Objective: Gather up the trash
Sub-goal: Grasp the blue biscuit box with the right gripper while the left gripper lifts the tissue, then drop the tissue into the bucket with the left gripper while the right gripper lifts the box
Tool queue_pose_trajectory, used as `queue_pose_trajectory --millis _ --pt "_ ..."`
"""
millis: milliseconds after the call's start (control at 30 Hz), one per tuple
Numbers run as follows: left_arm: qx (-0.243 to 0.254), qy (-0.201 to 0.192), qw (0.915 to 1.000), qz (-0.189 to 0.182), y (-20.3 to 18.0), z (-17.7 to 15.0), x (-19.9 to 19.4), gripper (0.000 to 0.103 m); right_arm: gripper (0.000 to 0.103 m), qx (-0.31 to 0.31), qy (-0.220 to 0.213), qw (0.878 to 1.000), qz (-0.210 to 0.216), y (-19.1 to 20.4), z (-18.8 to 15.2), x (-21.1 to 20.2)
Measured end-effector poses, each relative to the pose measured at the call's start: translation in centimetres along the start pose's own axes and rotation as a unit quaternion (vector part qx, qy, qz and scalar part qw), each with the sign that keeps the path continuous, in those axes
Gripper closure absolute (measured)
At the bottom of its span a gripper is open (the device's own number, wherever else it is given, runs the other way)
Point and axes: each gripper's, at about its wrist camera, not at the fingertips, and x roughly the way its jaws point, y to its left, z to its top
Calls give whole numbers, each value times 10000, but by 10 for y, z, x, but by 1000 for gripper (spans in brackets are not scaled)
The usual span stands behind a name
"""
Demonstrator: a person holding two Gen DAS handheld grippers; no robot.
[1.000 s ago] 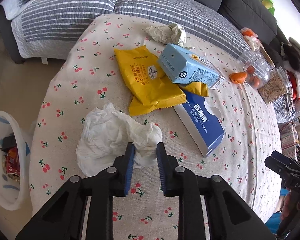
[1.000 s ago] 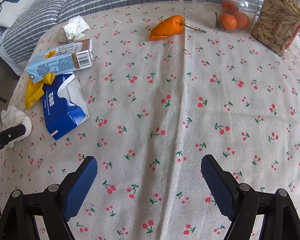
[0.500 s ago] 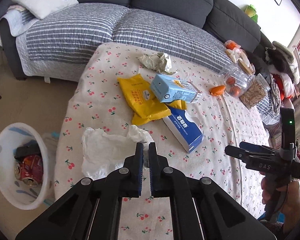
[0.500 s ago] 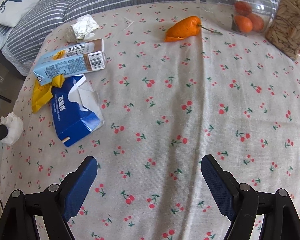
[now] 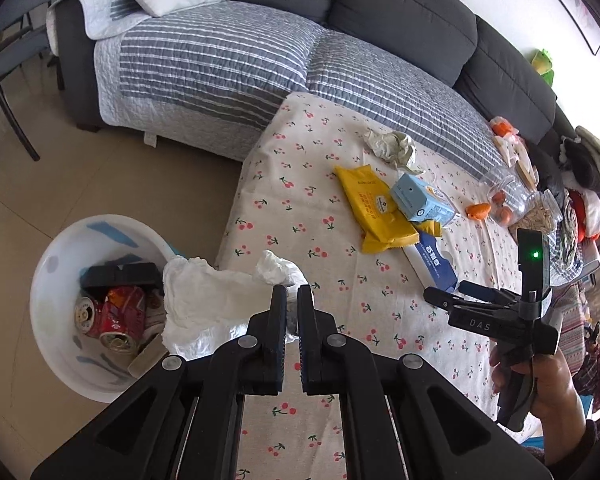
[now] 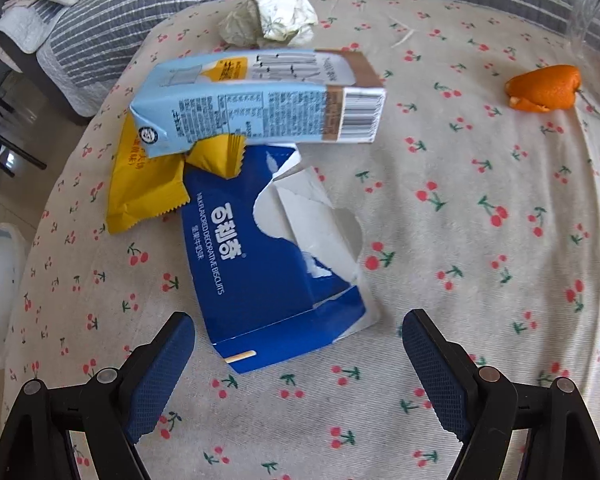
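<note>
The left tongs (image 5: 292, 300) are pressed together on a crumpled white tissue (image 5: 204, 300), which hangs off the near-left edge of the counter (image 5: 300, 168), partly over a white trash bin (image 5: 60, 256) on the floor holding crushed cans (image 5: 112, 320). The right tongs (image 6: 298, 332) are spread wide with nothing between them, hovering just short of a torn blue biscuit box (image 6: 268, 264) lying flat on the cherry-print cloth. Beyond the box, a yellow snack wrapper (image 6: 140, 184) lies partly under a light-blue milk carton (image 6: 260, 100) that rests on its side across the box's far end. Farther back sits a crumpled paper wad (image 6: 272, 16), and to the right an orange peel (image 6: 544, 88). Behind the counter stands a sofa with a striped grey cover (image 5: 220, 56).
</note>
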Motion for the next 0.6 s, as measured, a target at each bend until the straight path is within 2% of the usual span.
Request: queue_pose_trajectory --millis 133,200,233,400,600 --pt "-1 -13 10000 -50 1 0 -2 98 18 -326 -30 9989 -335 11 1 8" --pt "-21 5 10000 -44 3 -1 -1 98 28 -483 -40 9978 -462 12 1 9" --pt "-31 17 10000 -39 3 -2 -1 98 29 -572 -33 9972 -488 12 1 8" --pt "-45 10 10000 -32 5 -3 -3 98 37 -669 94 9972 -314 9 -5 -3" --pt "-85 -8 10000 -17 10 -7 -8 98 38 -601 125 9979 -215 3 -22 -29"
